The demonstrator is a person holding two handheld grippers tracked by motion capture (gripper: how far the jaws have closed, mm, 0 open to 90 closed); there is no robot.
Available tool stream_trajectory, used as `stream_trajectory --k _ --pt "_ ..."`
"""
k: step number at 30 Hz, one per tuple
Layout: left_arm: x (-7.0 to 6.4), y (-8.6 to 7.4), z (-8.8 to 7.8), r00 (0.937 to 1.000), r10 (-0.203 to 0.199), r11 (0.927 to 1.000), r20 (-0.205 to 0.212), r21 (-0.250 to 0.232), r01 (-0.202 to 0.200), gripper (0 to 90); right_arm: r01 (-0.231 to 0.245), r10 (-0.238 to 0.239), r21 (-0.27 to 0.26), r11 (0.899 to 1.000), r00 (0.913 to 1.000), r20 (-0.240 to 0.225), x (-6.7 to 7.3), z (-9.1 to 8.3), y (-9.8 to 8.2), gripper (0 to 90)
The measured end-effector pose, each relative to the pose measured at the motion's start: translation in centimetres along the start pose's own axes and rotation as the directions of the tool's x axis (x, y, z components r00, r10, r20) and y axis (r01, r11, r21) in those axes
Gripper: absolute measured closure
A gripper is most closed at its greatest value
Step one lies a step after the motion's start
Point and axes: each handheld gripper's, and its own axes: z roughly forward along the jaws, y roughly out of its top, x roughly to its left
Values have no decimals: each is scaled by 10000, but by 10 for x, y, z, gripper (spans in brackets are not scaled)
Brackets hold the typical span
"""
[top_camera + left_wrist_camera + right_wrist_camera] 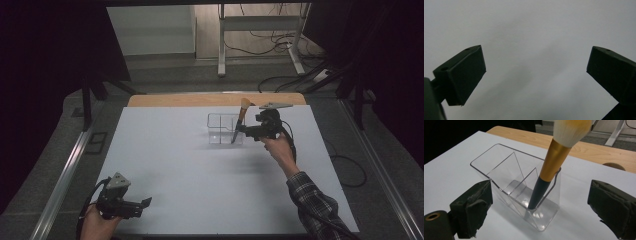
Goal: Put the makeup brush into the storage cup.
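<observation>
Fingers of right gripper [541, 202] open, clear of gold-and-grey makeup brush [549, 167] leaning in clear plastic organiser [499, 157]; left gripper [534, 72] open, idle. Risk: brush, probably top-heavy, tips organiser if I nudge it.

In the right gripper view the top edge cuts off the bristle head of the makeup brush [548, 167], so its tip stays out of sight. The foot of its dark handle blurs behind the clear wall of the organiser [506, 173], and whether it touches the floor of its compartment cannot be told. The right tool [539, 207] has both black jaws cut by the bottom edge.

In the high view the organiser's inner dividers are too small to make out. The left hand [97, 224] is cut off at the bottom edge, and so is the plaid sleeve [317, 207].

In the left gripper view the left tool [536, 75] has its jaws cropped at the lower corners.
</observation>
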Motion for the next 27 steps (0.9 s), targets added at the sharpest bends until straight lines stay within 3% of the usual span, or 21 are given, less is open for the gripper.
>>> stream_trajectory --k 16,27 --pt "0 0 0 10000 -11 10000 58 8 11 28 302 -300 505 9983 9995 -48 7 -5 -4 54" --pt "1 0 0 10000 -1 10000 76 3 1 29 997 -1007 977 9902 9949 54 16 -10 -7 38"
